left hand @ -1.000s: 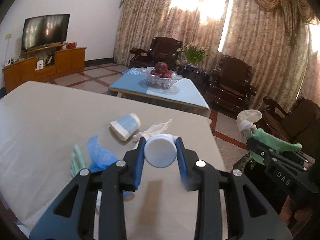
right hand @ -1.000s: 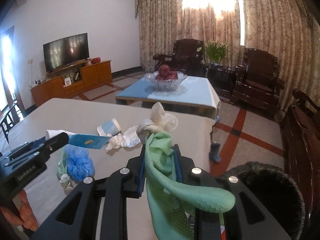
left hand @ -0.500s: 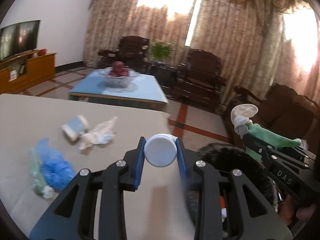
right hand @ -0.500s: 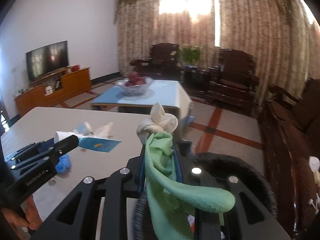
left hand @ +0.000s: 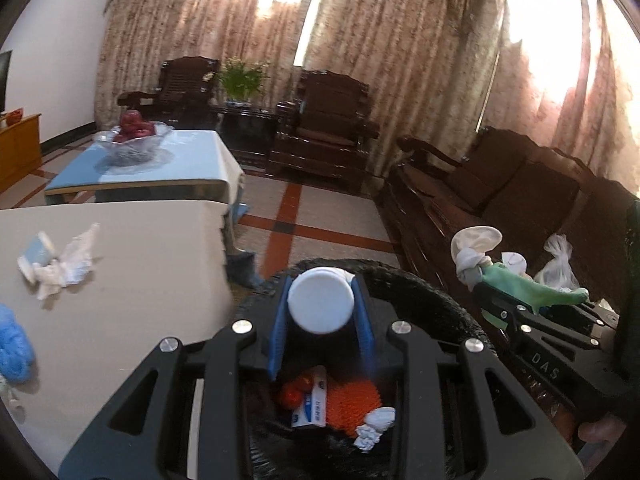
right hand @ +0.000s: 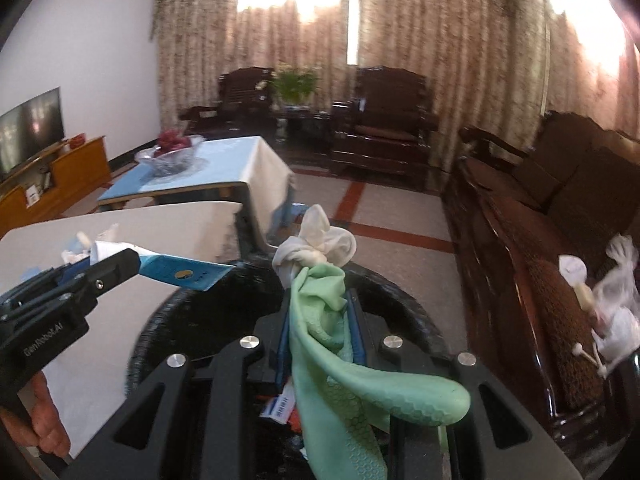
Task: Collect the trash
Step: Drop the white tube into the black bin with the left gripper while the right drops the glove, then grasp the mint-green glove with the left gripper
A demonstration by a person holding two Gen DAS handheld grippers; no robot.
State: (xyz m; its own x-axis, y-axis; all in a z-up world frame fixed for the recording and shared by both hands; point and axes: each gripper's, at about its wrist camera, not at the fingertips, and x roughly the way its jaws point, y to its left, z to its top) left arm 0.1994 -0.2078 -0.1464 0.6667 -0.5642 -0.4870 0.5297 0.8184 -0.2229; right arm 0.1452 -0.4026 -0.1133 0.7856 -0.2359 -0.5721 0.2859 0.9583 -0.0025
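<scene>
Both grippers had been swung from the table [left hand: 120,280] over the bin [left hand: 440,312] at 6 o'clock. The tube [left hand: 321,305] was held tight by the left gripper [left hand: 322,316], the glove [right hand: 320,320] by the right gripper [right hand: 320,332]. Dropping could be done next.

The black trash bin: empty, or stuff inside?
Not empty. The black trash bin already holds a small carton, something orange and crumpled paper.

Tube [left hand: 321,305]: white round cap faced toward the lens, blue body, held at lower centre over the bin.
Glove [right hand: 344,364]: pale green, knotted to white cloth, draped at lower centre.
Bin [left hand: 436,312]: black, round, orange and white scraps seen inside.
Tissue [left hand: 64,268]: crumpled, left edge.
</scene>
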